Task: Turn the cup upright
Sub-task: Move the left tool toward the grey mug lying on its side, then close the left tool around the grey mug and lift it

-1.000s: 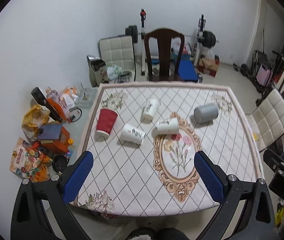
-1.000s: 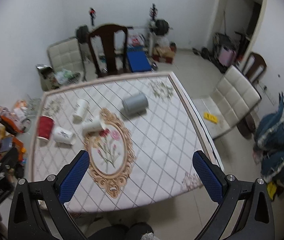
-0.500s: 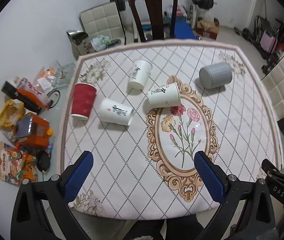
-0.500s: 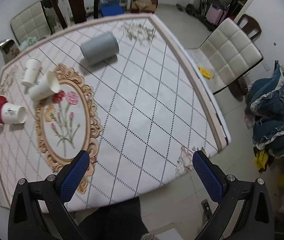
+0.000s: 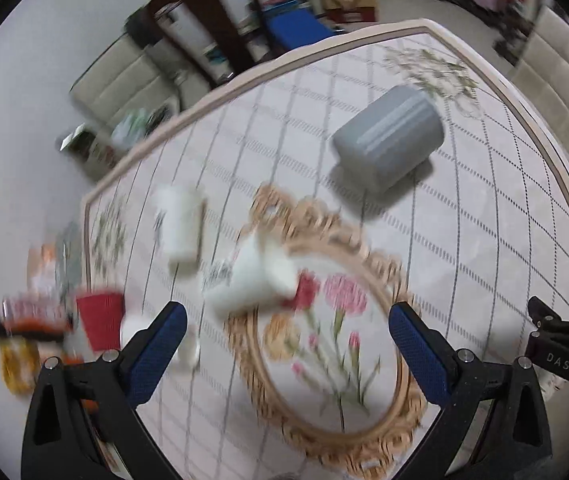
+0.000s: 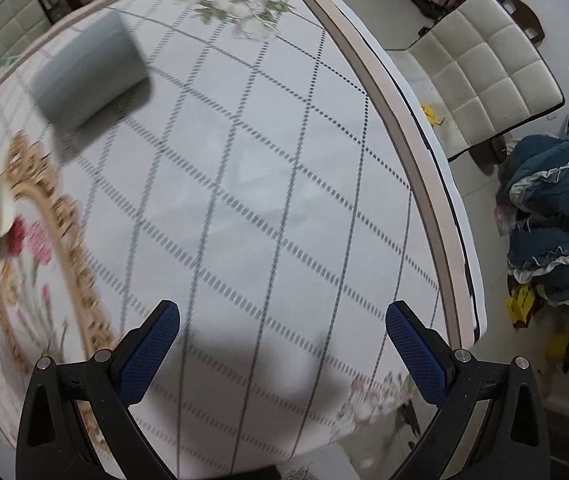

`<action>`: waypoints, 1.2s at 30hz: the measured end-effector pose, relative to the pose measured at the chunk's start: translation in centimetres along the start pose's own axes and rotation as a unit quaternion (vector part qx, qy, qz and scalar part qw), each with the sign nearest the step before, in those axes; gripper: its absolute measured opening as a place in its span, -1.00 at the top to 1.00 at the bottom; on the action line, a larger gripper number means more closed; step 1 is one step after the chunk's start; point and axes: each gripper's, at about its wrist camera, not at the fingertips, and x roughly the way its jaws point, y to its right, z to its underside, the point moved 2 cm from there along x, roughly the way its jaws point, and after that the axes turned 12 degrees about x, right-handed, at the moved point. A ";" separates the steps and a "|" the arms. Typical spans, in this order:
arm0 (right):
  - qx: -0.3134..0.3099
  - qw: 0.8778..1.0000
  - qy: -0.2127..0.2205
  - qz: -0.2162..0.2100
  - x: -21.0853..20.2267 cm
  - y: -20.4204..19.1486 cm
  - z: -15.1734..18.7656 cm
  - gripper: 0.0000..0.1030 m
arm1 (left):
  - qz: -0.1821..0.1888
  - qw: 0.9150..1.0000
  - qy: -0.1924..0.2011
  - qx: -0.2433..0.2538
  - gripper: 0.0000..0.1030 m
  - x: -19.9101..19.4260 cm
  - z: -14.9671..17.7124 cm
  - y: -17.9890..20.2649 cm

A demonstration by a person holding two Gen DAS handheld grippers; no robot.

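Note:
Several cups lie on their sides on the patterned table (image 5: 484, 216). A grey cup (image 5: 388, 144) lies at the far right; it also shows in the right wrist view (image 6: 88, 76). A white cup (image 5: 252, 280) lies near the gold oval, another white cup (image 5: 178, 224) lies behind it, and a red cup (image 5: 100, 320) lies at the left. My left gripper (image 5: 284, 336) is open and empty above the table, just in front of the nearer white cup. My right gripper (image 6: 282, 336) is open and empty over the table's right half.
A dark wooden chair (image 5: 208, 28) stands behind the table. A cream padded chair (image 6: 488, 68) stands at the right. A blue bundle of cloth (image 6: 556, 216) lies on the floor. Clutter (image 5: 32, 320) lies on the floor at the left.
Both grippers have moved forward and down toward the table; the cups look larger and closer. The left view has swung right and is blurred. Both jaws stay open.

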 end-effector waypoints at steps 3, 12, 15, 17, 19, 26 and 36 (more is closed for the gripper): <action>0.006 1.000 -0.013 0.006 1.6 0.3 -2.4 -1.00 | 0.005 0.999 0.016 0.046 -1.00 0.9 -3.6 0.7; 0.018 0.999 -0.027 0.012 4.5 1.0 -8.9 -1.00 | -0.005 0.983 0.007 0.183 -0.99 5.6 -11.7 3.3; 0.019 0.999 -0.030 0.011 5.2 1.0 -10.7 -1.00 | 0.010 0.978 -0.009 0.208 -0.99 7.3 -13.1 4.2; 0.021 0.999 -0.032 0.009 5.6 0.9 -11.4 -1.00 | 0.015 0.974 -0.014 0.224 -0.99 8.4 -13.7 4.8; 0.024 0.999 -0.035 0.006 5.9 1.0 -12.0 -1.00 | 0.020 0.971 -0.023 0.239 -0.99 9.4 -14.2 5.3; 0.028 0.998 -0.047 0.005 7.6 2.5 -12.7 -1.00 | 0.032 0.957 -0.057 0.282 -0.88 12.6 -14.3 7.1; 0.034 0.998 -0.056 0.009 8.4 4.3 -12.4 -1.00 | 0.017 0.956 -0.048 0.290 -0.63 13.6 -14.3 6.8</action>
